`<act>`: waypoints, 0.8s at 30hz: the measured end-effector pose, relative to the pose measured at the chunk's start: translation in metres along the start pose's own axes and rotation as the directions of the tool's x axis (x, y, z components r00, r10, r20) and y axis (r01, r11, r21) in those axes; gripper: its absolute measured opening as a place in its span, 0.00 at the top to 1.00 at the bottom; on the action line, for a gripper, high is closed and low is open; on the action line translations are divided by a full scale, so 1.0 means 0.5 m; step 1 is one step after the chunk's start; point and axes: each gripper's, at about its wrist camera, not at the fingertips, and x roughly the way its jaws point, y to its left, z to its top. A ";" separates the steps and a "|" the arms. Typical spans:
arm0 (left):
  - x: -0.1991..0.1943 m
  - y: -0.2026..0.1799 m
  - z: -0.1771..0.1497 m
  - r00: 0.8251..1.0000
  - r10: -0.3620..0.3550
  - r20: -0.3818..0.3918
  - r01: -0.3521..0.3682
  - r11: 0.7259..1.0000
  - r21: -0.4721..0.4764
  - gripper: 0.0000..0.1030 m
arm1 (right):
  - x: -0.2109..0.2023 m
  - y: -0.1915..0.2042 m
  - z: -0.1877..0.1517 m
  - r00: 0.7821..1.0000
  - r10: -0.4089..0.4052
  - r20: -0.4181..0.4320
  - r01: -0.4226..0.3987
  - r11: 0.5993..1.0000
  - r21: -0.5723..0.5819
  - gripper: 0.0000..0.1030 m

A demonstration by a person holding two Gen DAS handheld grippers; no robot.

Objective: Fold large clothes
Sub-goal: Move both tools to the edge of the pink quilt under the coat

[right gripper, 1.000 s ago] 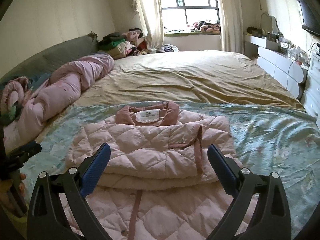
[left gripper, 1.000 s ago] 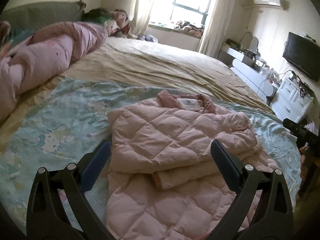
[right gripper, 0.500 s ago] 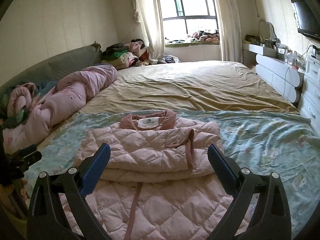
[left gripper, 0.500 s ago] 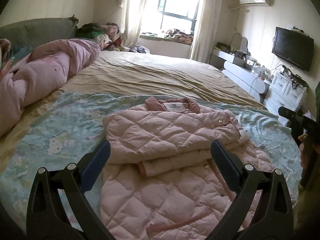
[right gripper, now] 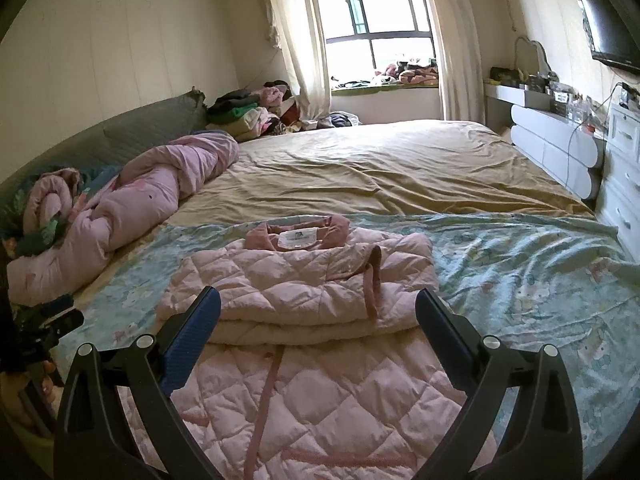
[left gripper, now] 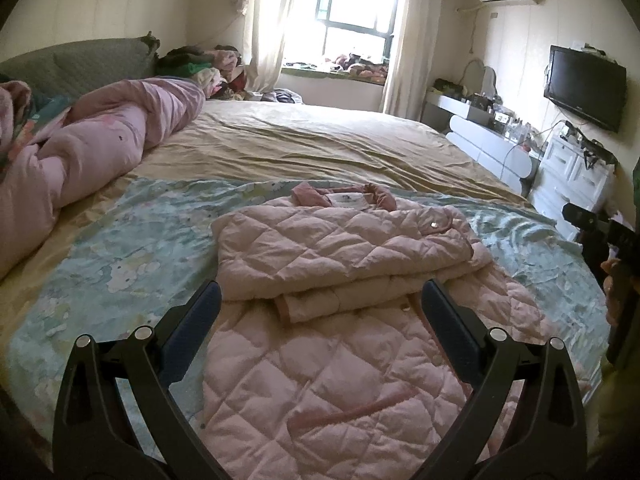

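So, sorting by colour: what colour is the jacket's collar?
Dusty rose collar, darker than the pale pink jacket; right wrist view.

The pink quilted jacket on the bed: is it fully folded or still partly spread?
Partly folded: the pink quilted jacket has its sleeves folded across the chest, while its lower half lies spread flat.

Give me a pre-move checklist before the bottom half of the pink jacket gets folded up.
1. Left tool open and holding nothing: ok.
2. Right tool open and holding nothing: ok.
3. Both sleeves folded across the pink jacket chest: ok.
4. Lower half of the jacket lying flat toward the tools: ok, though its hem runs out of view.
5. Collar end lying free of the rolled pink duvet: ok, apart.
6. Blue patterned sheet smooth under the jacket: cannot tell, wrinkled beside it.
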 end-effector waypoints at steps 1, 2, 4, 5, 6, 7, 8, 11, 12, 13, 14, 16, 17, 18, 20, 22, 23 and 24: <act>-0.004 -0.001 -0.004 1.000 0.002 -0.002 -0.002 1.000 -0.001 0.09 | -0.005 -0.003 -0.003 1.000 -0.002 0.002 0.002 1.000 0.002 0.06; -0.008 -0.002 -0.007 1.000 0.004 -0.003 -0.004 1.000 -0.003 0.09 | -0.010 -0.007 -0.007 1.000 -0.004 0.002 0.004 1.000 0.004 0.05; -0.016 -0.003 -0.014 1.000 0.010 -0.005 -0.010 1.000 -0.005 0.09 | -0.018 -0.015 -0.013 1.000 -0.005 0.001 0.005 1.000 0.005 0.05; -0.021 -0.004 -0.018 1.000 0.013 -0.005 -0.013 1.000 -0.004 0.09 | -0.023 -0.018 -0.017 1.000 -0.008 0.000 0.008 1.000 0.005 0.05; -0.026 -0.005 -0.023 1.000 0.016 -0.007 -0.016 1.000 -0.004 0.09 | -0.026 -0.022 -0.020 1.000 -0.008 -0.002 0.008 1.000 0.006 0.05; -0.028 -0.005 -0.025 1.000 0.017 -0.009 -0.017 1.000 -0.004 0.09 | -0.032 -0.026 -0.024 1.000 -0.008 -0.001 0.008 1.000 0.006 0.05; -0.031 -0.005 -0.029 1.000 0.020 -0.012 -0.020 1.000 -0.004 0.09 | -0.038 -0.030 -0.028 1.000 -0.009 -0.001 0.009 1.000 0.005 0.05; -0.040 -0.004 -0.040 0.999 0.030 -0.016 -0.030 1.000 -0.003 0.09 | -0.052 -0.039 -0.038 1.000 -0.012 -0.003 0.012 1.000 0.002 0.05; -0.042 -0.003 -0.044 0.999 0.033 -0.020 -0.033 0.999 -0.004 0.09 | -0.054 -0.042 -0.040 1.000 -0.012 -0.003 0.012 1.000 0.000 0.05; -0.044 -0.001 -0.049 0.999 0.035 -0.025 -0.035 0.999 -0.008 0.09 | -0.058 -0.045 -0.044 1.000 -0.015 -0.005 0.015 1.000 -0.004 0.05; -0.045 0.002 -0.055 0.999 0.037 -0.031 -0.038 0.999 -0.013 0.09 | -0.061 -0.048 -0.047 1.000 -0.018 -0.005 0.018 1.000 -0.007 0.05; -0.048 0.009 -0.064 0.998 0.043 -0.041 -0.044 0.999 -0.019 0.09 | -0.064 -0.053 -0.052 1.000 -0.020 -0.009 0.020 1.000 -0.008 0.05; -0.048 0.011 -0.069 0.998 0.048 -0.047 -0.049 0.999 -0.021 0.09 | -0.066 -0.055 -0.055 1.000 -0.021 -0.011 0.021 1.000 -0.009 0.05; -0.049 0.014 -0.074 0.997 0.051 -0.051 -0.052 0.998 -0.021 0.09 | -0.069 -0.057 -0.059 1.000 -0.022 -0.013 0.022 1.000 -0.010 0.05; -0.050 0.020 -0.088 0.996 0.061 -0.065 -0.062 0.998 -0.019 0.09 | -0.072 -0.059 -0.066 1.000 -0.021 -0.016 0.021 1.000 -0.013 0.05; -0.049 0.029 -0.102 0.994 0.069 -0.082 -0.071 0.997 -0.029 0.09 | -0.075 -0.059 -0.071 1.000 -0.018 -0.021 0.018 1.000 -0.016 0.05; -0.051 0.033 -0.107 0.994 0.070 -0.087 -0.073 0.997 -0.035 0.09 | -0.075 -0.059 -0.074 0.999 -0.019 -0.026 0.019 1.000 -0.019 0.05; -0.052 0.036 -0.111 0.993 0.072 -0.092 -0.075 0.996 -0.040 0.09 | -0.075 -0.059 -0.077 0.999 -0.020 -0.029 0.019 1.000 -0.022 0.05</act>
